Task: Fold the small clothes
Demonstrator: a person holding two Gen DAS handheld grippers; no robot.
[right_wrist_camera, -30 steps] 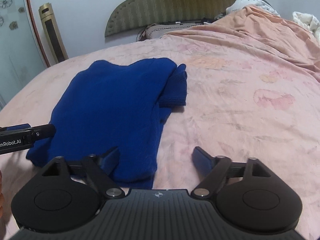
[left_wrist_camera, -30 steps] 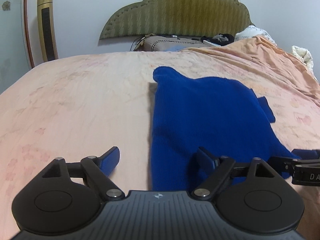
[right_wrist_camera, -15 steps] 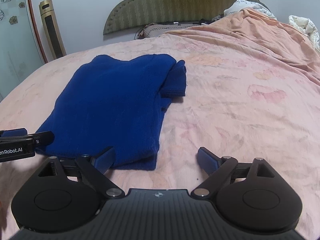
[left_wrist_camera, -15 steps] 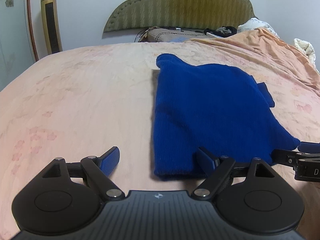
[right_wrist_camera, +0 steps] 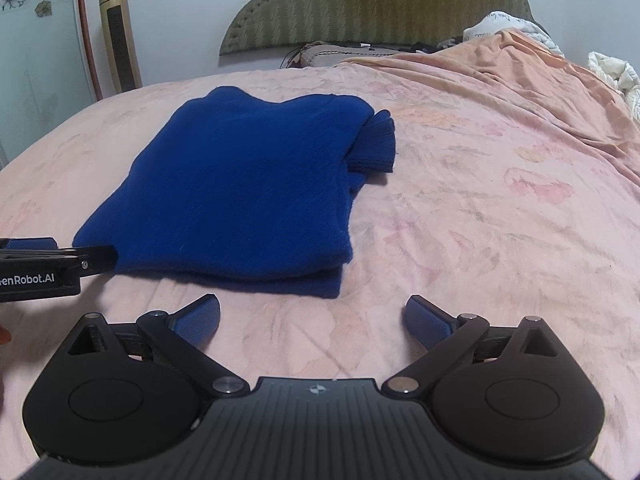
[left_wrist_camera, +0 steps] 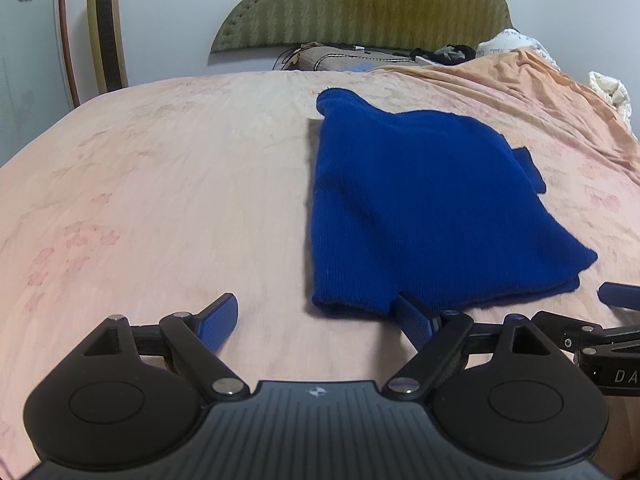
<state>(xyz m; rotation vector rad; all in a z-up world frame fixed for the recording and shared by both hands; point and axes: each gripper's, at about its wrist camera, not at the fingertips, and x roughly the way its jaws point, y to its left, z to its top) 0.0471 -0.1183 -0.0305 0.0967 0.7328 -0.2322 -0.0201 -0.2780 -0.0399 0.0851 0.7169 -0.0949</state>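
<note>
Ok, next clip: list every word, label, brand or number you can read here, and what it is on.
"enRobot.AI": white print on the black body of the left gripper, cut off by the frame's left edge in the right wrist view.
"DA": white letters on the black body of the right gripper, cut off by the frame's right edge in the left wrist view.
Dark script on the white crumpled fabric by the headboard: too blurred to read.

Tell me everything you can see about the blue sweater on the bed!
The sweater is deep blue and looks like soft, fuzzy knit. It is folded into a thick, roughly square pile with layers showing along its near edge. A ribbed part, likely a cuff, sticks out at the far right corner. It lies flat on the pink flowery sheet. Neither tool holds it.
</note>
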